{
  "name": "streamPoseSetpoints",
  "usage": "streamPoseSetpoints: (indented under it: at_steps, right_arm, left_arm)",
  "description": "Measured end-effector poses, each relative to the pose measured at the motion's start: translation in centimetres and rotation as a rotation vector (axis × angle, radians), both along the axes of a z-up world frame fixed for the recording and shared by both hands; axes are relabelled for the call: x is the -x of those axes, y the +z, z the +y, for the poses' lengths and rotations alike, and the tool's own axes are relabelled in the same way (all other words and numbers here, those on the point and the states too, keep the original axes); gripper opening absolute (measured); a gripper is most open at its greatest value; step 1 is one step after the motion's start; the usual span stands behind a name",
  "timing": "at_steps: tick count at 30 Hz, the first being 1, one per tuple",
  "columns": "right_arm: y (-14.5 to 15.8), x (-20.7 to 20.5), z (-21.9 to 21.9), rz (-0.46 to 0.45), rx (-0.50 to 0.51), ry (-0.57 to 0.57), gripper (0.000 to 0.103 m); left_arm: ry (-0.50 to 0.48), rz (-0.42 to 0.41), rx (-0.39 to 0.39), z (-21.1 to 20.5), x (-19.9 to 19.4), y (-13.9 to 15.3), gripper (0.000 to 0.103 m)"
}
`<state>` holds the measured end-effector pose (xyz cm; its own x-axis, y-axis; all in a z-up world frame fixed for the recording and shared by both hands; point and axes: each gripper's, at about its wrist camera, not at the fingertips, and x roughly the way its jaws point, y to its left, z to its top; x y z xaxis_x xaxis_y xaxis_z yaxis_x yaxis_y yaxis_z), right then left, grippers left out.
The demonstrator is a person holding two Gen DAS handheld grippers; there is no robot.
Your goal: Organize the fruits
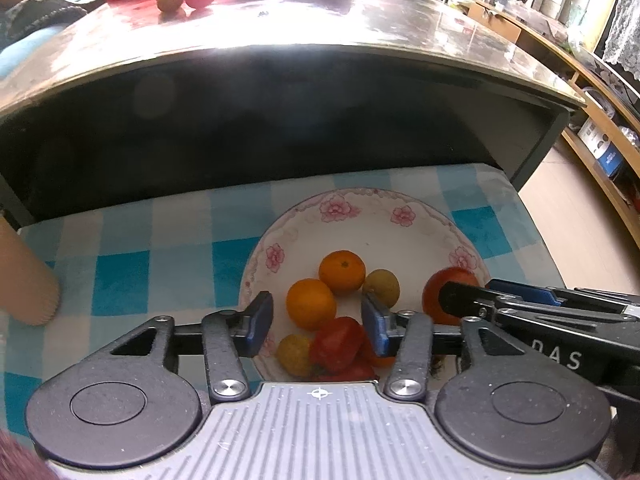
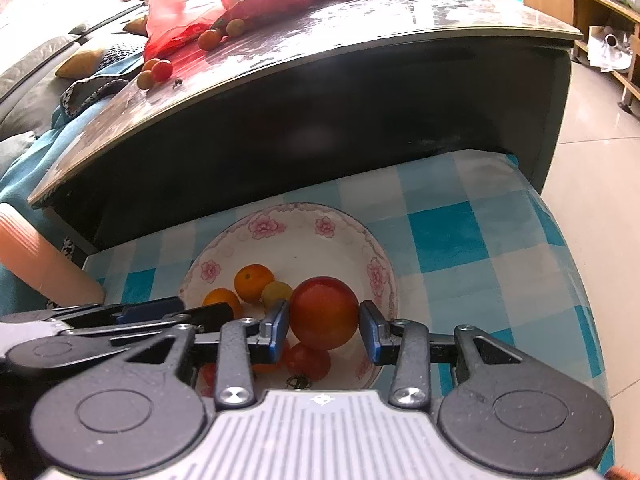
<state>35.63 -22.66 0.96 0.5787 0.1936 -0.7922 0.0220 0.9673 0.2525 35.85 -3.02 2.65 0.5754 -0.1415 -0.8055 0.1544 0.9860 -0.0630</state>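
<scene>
A white plate [image 1: 360,208] with pink flowers sits on a blue-checked cloth [image 1: 132,240]. On it lie two oranges [image 1: 342,272], a yellow-green fruit [image 1: 382,286], a small yellow fruit [image 1: 294,354] and a red fruit [image 1: 338,344]. My left gripper [image 1: 318,326] stands open low over the plate; the red fruit lies between its fingers, with a gap at the left pad. My right gripper [image 2: 324,324] is shut on a large red-orange tomato [image 2: 324,312] above the plate's right side [image 2: 376,276]. A smaller red tomato [image 2: 308,360] lies under it.
Just behind the plate rises a dark table [image 2: 320,120] whose glossy top carries a red plastic bag [image 2: 180,20] and several small fruits [image 2: 156,72]. A peach ribbed roll [image 1: 24,276] lies at the cloth's left. Wooden shelves [image 1: 600,136] and tiled floor [image 2: 600,160] are on the right.
</scene>
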Motion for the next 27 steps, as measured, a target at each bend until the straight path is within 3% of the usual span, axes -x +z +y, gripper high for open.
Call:
streamPoseSetpoints:
  at_steps: [13, 27]
  right_arm:
    - [1.1, 0.9, -0.2, -0.015, 0.003, -0.013, 0.055]
    - [3.4, 7.0, 0.0, -0.027, 0.065, -0.01, 0.057]
  left_arm:
    - [0.028, -0.029, -0.028, 0.6, 1.8, 0.7, 0.082]
    - [0.059, -0.126, -0.04, 1.4, 7.8, 3.2, 0.099]
